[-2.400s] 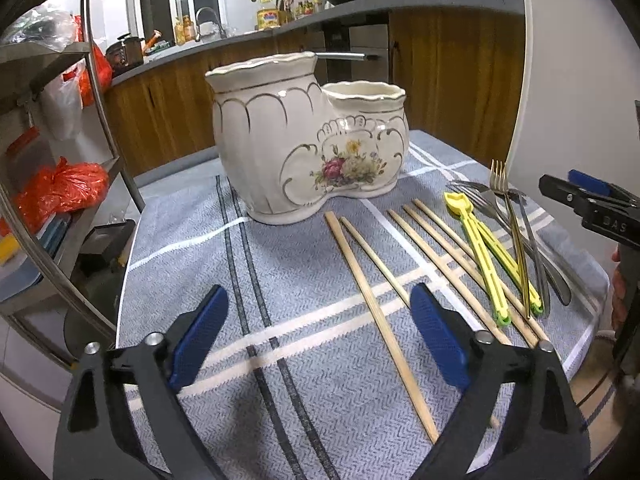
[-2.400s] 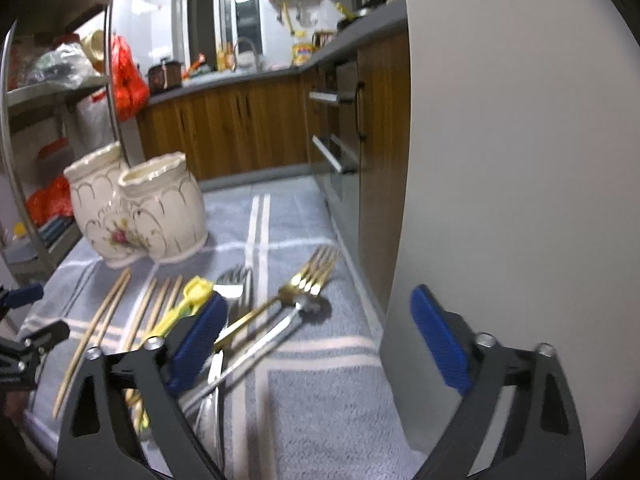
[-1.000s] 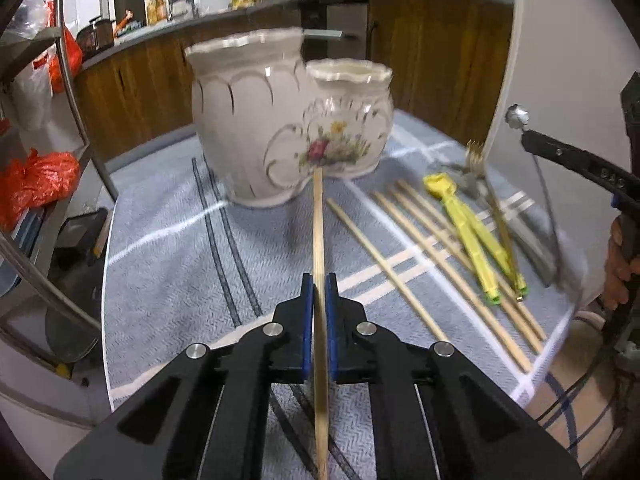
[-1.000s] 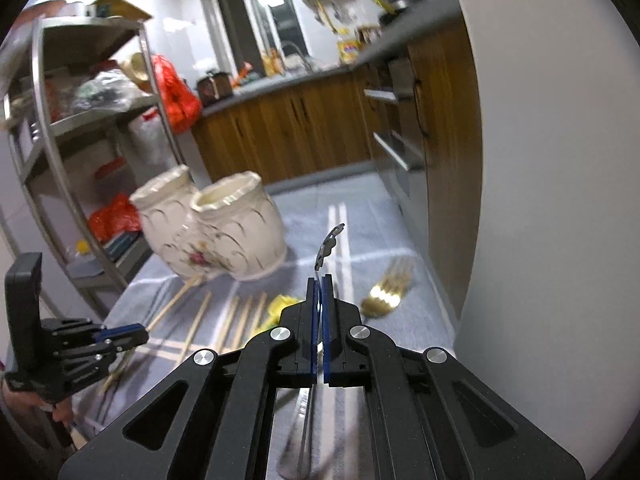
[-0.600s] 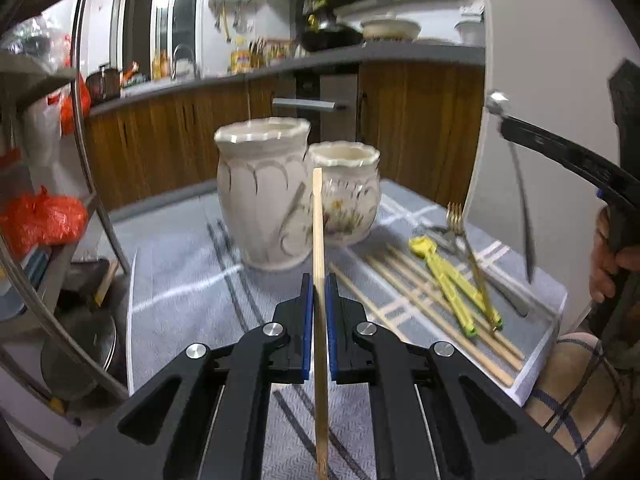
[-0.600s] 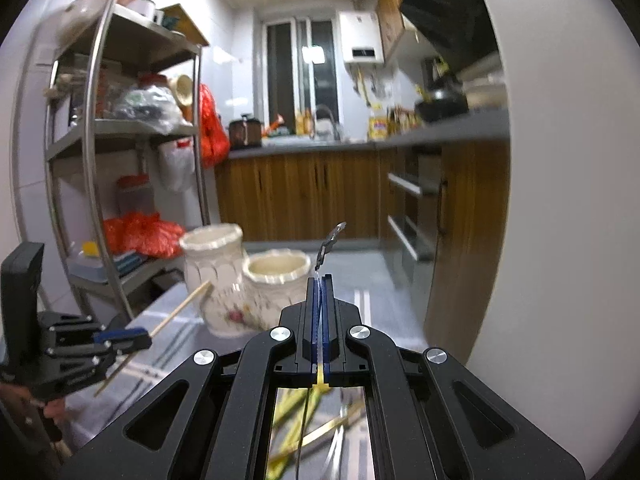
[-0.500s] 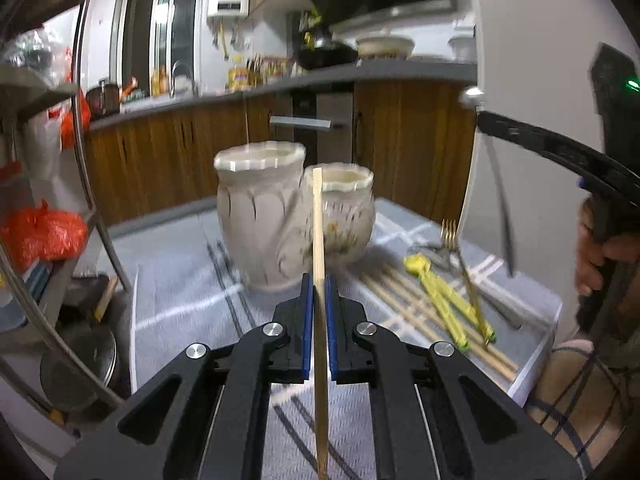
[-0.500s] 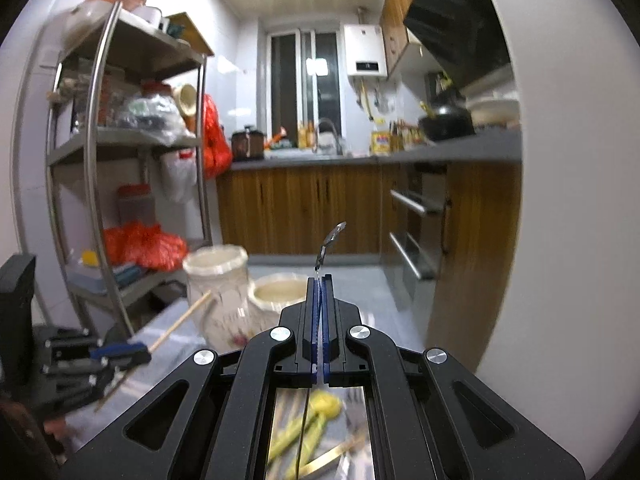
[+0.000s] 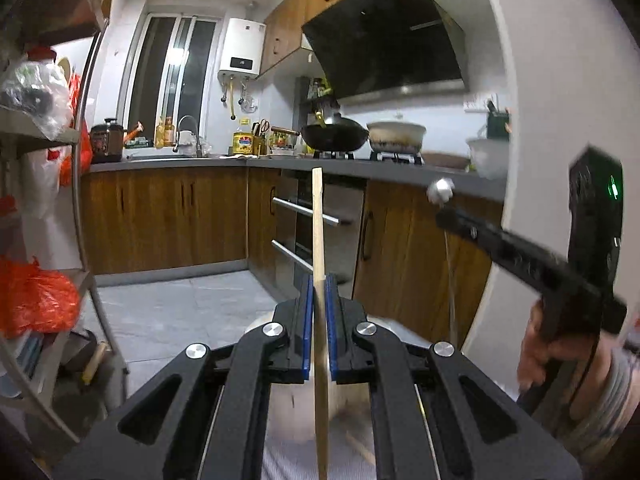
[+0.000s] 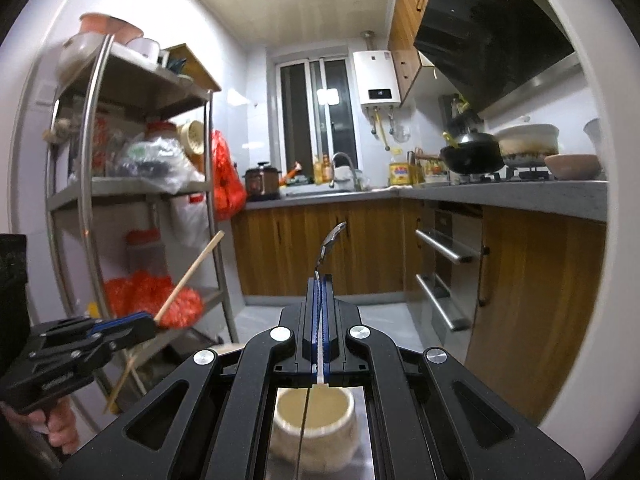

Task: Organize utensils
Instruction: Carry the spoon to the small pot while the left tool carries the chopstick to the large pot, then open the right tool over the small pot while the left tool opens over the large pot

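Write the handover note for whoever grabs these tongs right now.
Left tongs: shut on a wooden chopstick, held up in the air.
Right tongs: shut on a metal utensil, its handle hanging over the cream ceramic holder below.
Done: one piece picked up in each hand.
Left: drop both into the holder. Other utensils are out of view now.

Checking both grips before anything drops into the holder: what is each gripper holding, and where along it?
Left gripper clamps a wooden chopstick partway along its length. Right gripper clamps a metal utensil on its thin handle.
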